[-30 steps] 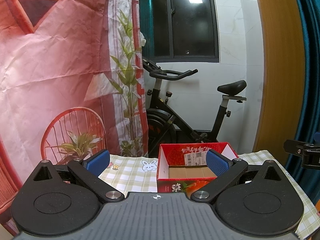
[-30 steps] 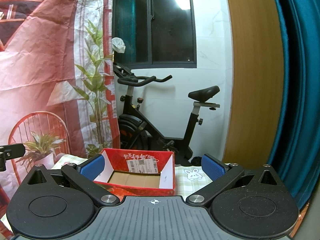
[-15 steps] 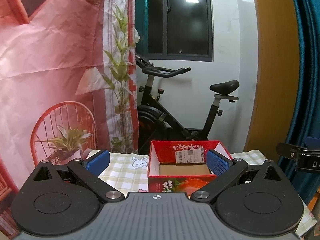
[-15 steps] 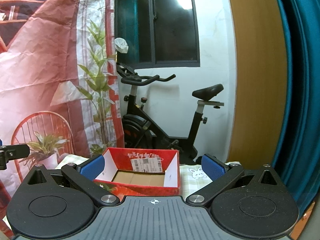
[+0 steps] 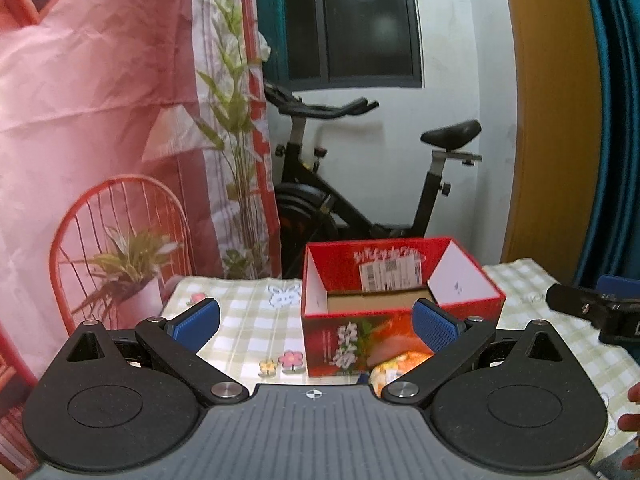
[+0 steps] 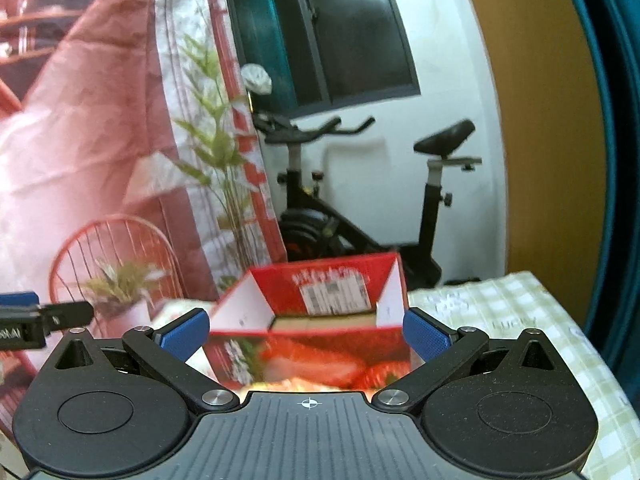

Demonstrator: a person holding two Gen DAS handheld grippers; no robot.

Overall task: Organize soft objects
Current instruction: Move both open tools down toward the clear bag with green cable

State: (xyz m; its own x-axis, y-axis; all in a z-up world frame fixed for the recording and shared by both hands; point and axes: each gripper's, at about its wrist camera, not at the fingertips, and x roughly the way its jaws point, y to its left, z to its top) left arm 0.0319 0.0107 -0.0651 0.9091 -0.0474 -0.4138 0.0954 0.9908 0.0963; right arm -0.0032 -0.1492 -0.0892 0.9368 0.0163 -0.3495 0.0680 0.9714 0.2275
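A red cardboard box with strawberry print stands open-topped on the checked tablecloth; its inside looks bare. In the right wrist view the same red box sits straight ahead. My left gripper is open, held short of the box with nothing between its blue pads. My right gripper is open too, its fingers framing the box front from a distance. A yellow-orange soft thing peeks out low in front of the box, mostly hidden by the gripper body.
Behind the table stand an exercise bike, a pink printed backdrop and a dark window. A wooden panel and teal curtain are at right. The other gripper pokes in from the right, with fingertips of a hand below it.
Both grippers have tipped down and come closer to the table, so the box looks bigger and its front face shows. The right view has tilted slightly. Both stay open.
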